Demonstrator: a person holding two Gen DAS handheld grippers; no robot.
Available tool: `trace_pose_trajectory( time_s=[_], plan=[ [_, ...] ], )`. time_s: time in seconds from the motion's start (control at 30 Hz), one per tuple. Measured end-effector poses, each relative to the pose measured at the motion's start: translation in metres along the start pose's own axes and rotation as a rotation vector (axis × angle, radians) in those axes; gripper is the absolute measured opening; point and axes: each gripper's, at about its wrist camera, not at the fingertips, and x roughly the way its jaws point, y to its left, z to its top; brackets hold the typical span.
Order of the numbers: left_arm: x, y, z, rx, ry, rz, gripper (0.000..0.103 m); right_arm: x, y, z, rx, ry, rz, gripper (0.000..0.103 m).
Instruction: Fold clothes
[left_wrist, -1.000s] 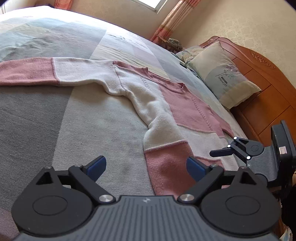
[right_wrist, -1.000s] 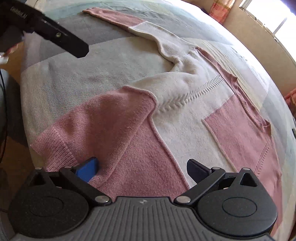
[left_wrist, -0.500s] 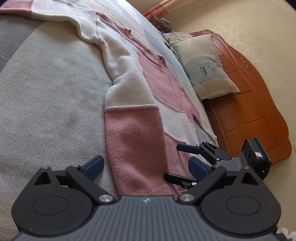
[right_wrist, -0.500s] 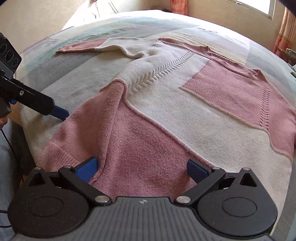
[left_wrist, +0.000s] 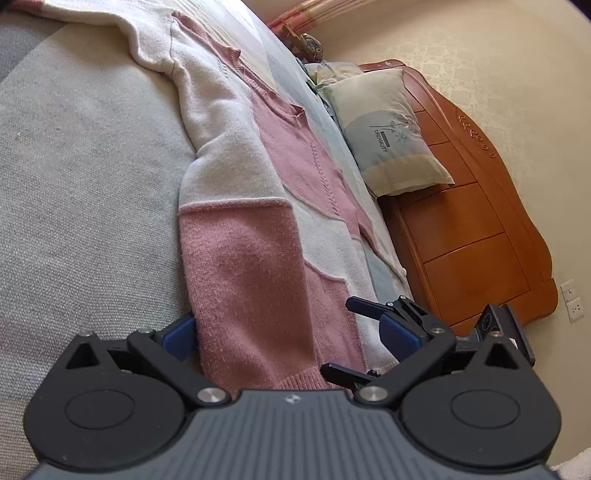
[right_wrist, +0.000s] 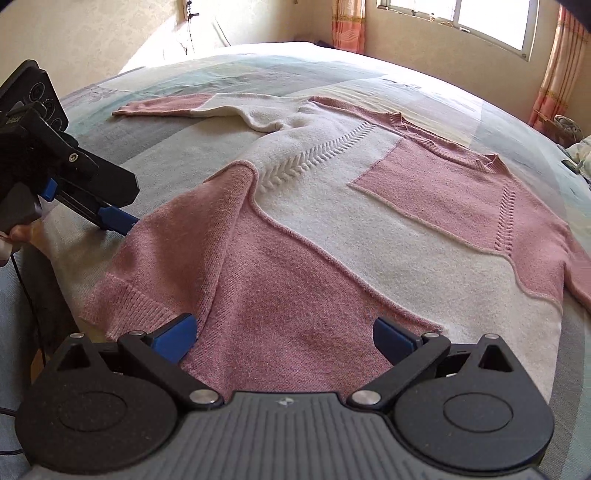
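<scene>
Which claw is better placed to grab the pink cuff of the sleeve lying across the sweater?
Left, probably. The left claw is open with the sleeve cuff lying between its fingers. The right claw is open too, but it straddles the sweater's pink body panel beside the cuff.

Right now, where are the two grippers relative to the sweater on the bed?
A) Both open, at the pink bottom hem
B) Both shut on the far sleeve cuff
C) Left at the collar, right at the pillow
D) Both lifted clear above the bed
A: the left gripper and the right gripper each show blue fingers spread wide, with the pink hem band of the sweater lying between them, low at the bed edge.
</scene>
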Motion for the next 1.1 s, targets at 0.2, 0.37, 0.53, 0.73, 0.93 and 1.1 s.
trace_pose_trajectory(
  time_s=[0.2, 0.37, 0.53, 0.73, 0.93, 1.1],
  plan=[
    [0.008, 0.000, 0.010, -0.031, -0.042, 0.017, 0.097, -0.013, 0.013, -0.026, 0.001, -0.008, -0.019, 0.103],
    [-0.004, 0.011, -0.011, -0.035, -0.064, 0.077, 0.037, -0.019, 0.006, -0.052, 0.083, -0.035, -0.014, 0.103],
    [-0.008, 0.004, -0.018, -0.004, -0.114, 0.181, 0.005, -0.020, 0.004, -0.058, 0.091, -0.077, -0.022, 0.103],
    [-0.053, -0.062, -0.023, 0.252, -0.245, 0.206, 0.004, -0.023, 0.005, -0.063, 0.083, -0.091, -0.031, 0.103],
    [-0.084, -0.072, -0.019, 0.332, -0.255, 0.376, 0.008, -0.021, 0.006, -0.063, 0.070, -0.094, -0.042, 0.103],
    [-0.099, -0.045, -0.008, 0.222, -0.262, 0.432, 0.009, -0.022, 0.005, -0.062, 0.071, -0.085, -0.043, 0.103]
  ],
)
